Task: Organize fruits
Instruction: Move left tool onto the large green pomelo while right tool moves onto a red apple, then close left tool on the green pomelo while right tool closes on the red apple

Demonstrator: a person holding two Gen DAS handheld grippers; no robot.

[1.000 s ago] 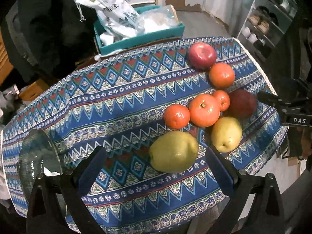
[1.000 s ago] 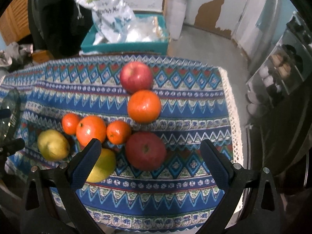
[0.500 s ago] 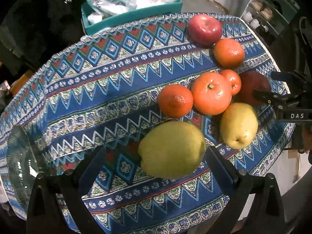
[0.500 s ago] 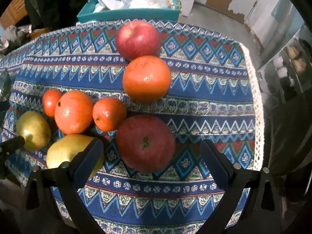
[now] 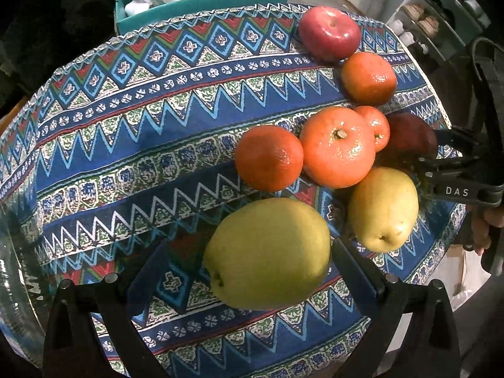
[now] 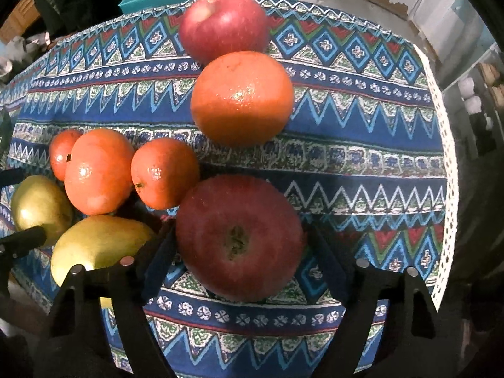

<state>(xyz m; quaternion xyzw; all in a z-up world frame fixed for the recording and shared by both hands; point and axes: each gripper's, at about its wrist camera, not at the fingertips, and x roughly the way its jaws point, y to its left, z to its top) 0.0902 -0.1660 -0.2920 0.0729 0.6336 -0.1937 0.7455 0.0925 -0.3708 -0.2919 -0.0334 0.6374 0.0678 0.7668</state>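
A large yellow-green pear [image 5: 267,252] lies on the patterned cloth between the fingers of my left gripper [image 5: 249,271], which is open; its right finger is close to the pear and the left one stands apart. My right gripper [image 6: 242,252] points down over a dark red apple [image 6: 239,236], its jaws closing with the pads against the apple's sides. A second pear [image 5: 382,208], three tangerines [image 5: 338,146], a big orange [image 6: 242,97] and a brighter red apple [image 6: 223,25] lie close by.
A glass plate [image 5: 15,267] sits at the cloth's left edge. Behind the table stands a teal box [image 5: 201,0] with plastic bags. The cloth's white lace edge [image 6: 441,126] marks the table's right side. A person's hand [image 5: 482,230] holds the right gripper.
Both grippers have come down towards the fruit, so the pear and the dark red apple fill more of each view. The right gripper's fingers have drawn in onto the apple.
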